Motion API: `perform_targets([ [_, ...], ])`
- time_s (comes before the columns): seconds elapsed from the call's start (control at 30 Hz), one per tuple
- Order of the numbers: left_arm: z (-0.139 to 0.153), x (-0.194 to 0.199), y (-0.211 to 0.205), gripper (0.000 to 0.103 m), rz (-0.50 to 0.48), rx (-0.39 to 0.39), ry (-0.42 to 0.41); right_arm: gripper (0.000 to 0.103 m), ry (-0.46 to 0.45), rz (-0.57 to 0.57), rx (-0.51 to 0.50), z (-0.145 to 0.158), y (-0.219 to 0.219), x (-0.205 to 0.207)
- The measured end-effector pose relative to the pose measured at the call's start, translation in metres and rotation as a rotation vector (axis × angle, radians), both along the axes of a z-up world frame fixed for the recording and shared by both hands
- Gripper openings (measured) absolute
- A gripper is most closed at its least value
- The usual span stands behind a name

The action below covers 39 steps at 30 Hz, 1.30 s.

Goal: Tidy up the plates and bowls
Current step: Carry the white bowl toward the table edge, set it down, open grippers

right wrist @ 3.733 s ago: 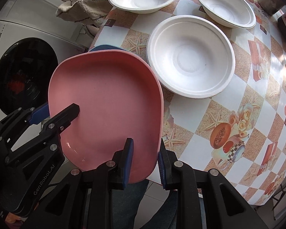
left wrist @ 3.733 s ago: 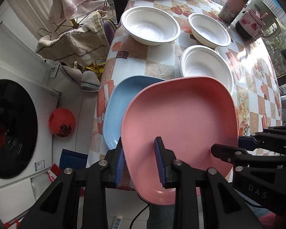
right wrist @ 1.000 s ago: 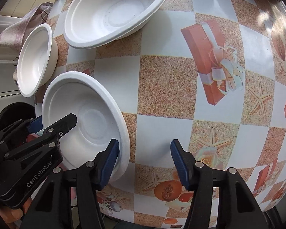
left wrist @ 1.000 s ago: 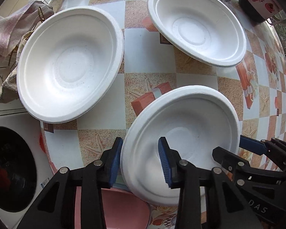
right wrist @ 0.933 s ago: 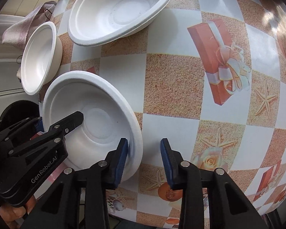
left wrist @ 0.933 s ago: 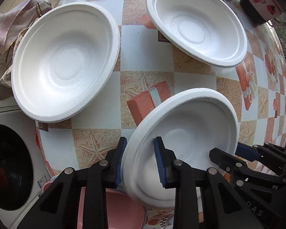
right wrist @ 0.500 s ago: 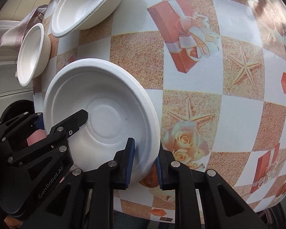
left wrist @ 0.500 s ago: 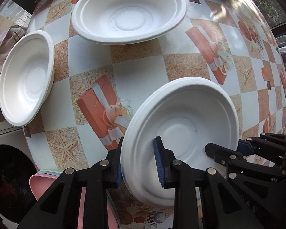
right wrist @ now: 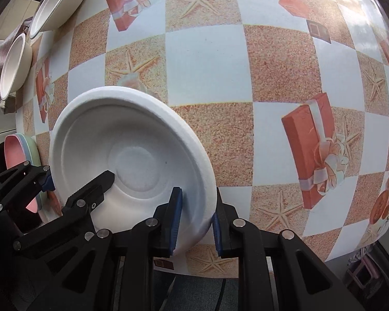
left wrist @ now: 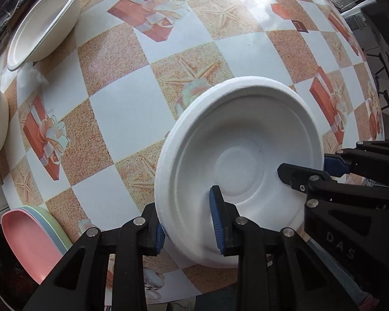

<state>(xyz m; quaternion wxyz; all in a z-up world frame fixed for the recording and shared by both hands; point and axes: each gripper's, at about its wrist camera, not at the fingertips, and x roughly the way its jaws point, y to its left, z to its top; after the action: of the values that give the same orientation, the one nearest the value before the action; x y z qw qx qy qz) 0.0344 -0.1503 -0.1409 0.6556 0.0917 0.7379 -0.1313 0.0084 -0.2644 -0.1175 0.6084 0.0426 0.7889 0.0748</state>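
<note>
From your left wrist, the left gripper [left wrist: 188, 220] pinches the near rim of the white bowl [left wrist: 240, 165] above the checked tablecloth [left wrist: 132, 108]; a stack of plates [left wrist: 36, 235] lies at lower left.

From your right wrist, the right gripper [right wrist: 194, 220] is clamped on that bowl's [right wrist: 132, 155] opposite rim; two more bowls [right wrist: 57, 5] sit far left.

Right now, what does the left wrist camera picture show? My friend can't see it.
Two black claws, the left claw and the right claw, pinch opposite edges of a white bowl above a checkered tablecloth printed with starfish and gift boxes. Two more white bowls sit far left, and stacked plates, pink on top, sit at the lower left.
</note>
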Motion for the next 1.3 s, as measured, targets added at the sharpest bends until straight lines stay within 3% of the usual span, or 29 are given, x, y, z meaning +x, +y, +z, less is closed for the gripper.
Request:
perform_targets([
  [0.3,-0.002,-0.028,-0.034,0.033,-0.065,-0.005,0.005,0.023,0.005,-0.023,-0.027,0.0,0.017,-0.018],
  [0.43,-0.001,-0.044,-0.049,0.036,-0.076,-0.009,0.001,0.023,0.01,-0.032,-0.025,-0.01,0.01,-0.007],
  [0.57,-0.001,-0.035,-0.07,0.041,-0.078,-0.006,-0.015,0.023,0.003,-0.043,-0.012,-0.012,0.009,-0.01],
  [0.67,0.008,-0.02,-0.059,0.043,-0.08,-0.004,-0.042,0.023,-0.008,-0.051,0.001,-0.019,-0.027,-0.021],
  [1.0,0.054,-0.02,-0.039,0.072,-0.065,-0.027,-0.144,0.023,-0.039,-0.088,0.007,-0.001,-0.054,-0.005],
  [1.17,0.061,-0.022,-0.03,0.076,-0.038,-0.043,-0.155,0.023,-0.056,-0.115,0.012,0.008,-0.065,-0.001],
  [1.23,0.066,-0.023,-0.023,0.083,-0.024,-0.064,-0.17,0.031,-0.065,-0.128,0.015,0.021,-0.066,0.0],
  [1.3,0.071,-0.023,-0.014,0.09,-0.009,-0.082,-0.181,0.076,-0.088,-0.14,0.021,0.036,-0.073,-0.004],
])
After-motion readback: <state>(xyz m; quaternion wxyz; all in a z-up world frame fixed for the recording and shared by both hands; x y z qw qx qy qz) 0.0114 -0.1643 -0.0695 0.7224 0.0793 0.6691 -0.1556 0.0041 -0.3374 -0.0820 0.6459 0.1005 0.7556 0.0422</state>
